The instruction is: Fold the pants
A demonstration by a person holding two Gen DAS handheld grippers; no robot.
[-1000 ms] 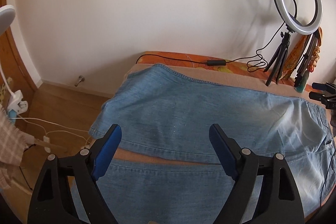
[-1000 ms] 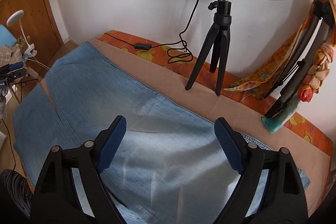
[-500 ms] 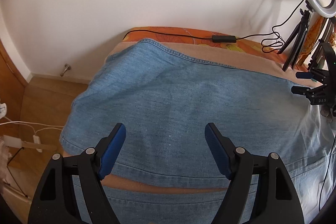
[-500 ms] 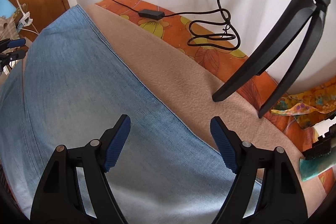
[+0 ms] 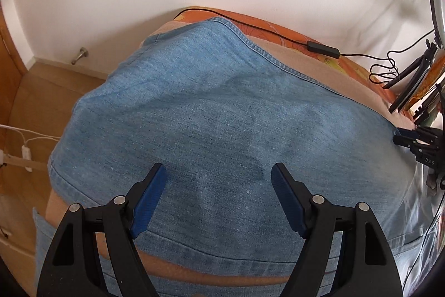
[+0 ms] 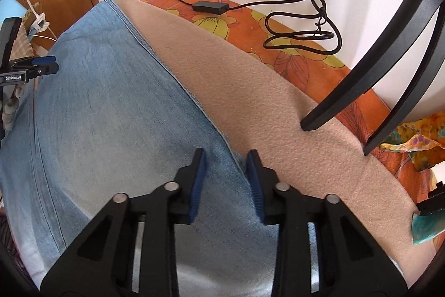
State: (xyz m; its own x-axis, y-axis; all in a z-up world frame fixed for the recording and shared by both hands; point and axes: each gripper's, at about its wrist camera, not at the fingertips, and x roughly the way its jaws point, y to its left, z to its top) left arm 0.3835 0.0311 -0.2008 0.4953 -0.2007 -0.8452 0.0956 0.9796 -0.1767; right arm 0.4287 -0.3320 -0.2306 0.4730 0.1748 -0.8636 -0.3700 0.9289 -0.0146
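Note:
Light blue denim pants (image 5: 222,113) lie flat on a tan blanket, with the far leg filling the left wrist view and the near leg just below it. My left gripper (image 5: 218,174) is open and hovers low over the far leg near its hem. In the right wrist view the pants (image 6: 111,102) run along the blanket, and my right gripper (image 6: 225,157) straddles their far seam edge with the jaws partly closed and a gap between the pads. The left gripper shows at the left edge of the right wrist view (image 6: 41,66), and the right gripper at the right edge of the left wrist view (image 5: 411,138).
A tan blanket (image 6: 278,102) covers an orange floral bedspread (image 6: 292,52) against a white wall. Black tripod legs (image 6: 361,68) stand on the blanket at the right. A black cable with adapter (image 6: 211,6) lies along the back. Wooden floor with white cords (image 5: 25,155) lies left.
Both grippers moved forward and down toward the pants. The right gripper's jaws narrowed from wide open to a small gap at the far seam edge. The left gripper stayed open.

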